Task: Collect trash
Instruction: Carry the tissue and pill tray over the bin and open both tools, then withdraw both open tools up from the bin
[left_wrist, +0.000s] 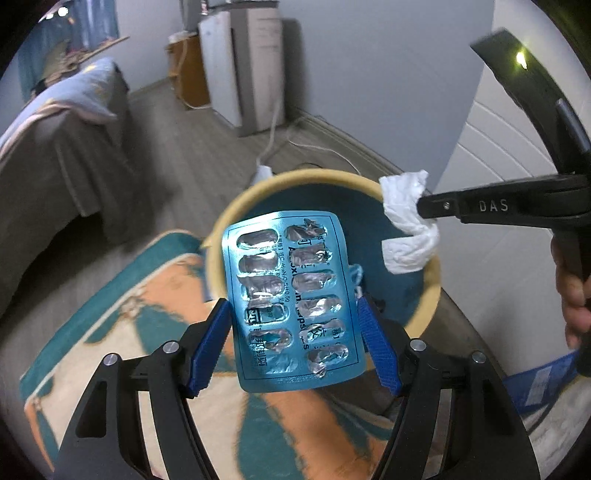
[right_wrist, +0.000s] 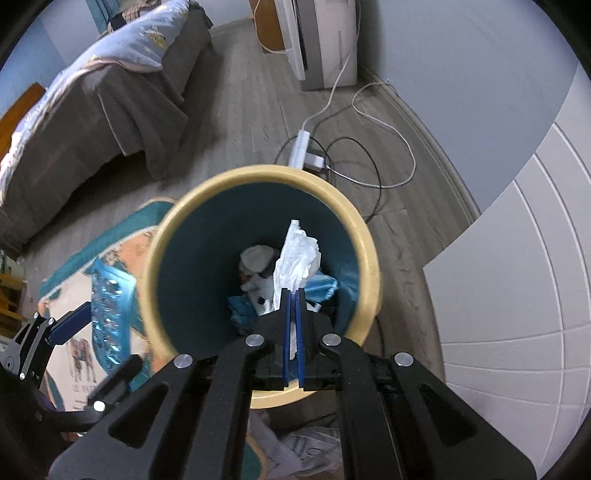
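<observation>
The bin, already holding scraps, stands on the floor beside the rug. An empty pill pack, light, stiff and slick, is clamped by its long edges in the left gripper at the near rim, best held so. A tissue, soft and weightless, is pinched in the shut right gripper over the bin's mouth

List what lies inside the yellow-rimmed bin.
Inside the bin: crumpled pale and blue scraps. The held tissue and right tongs cover the rest.
</observation>
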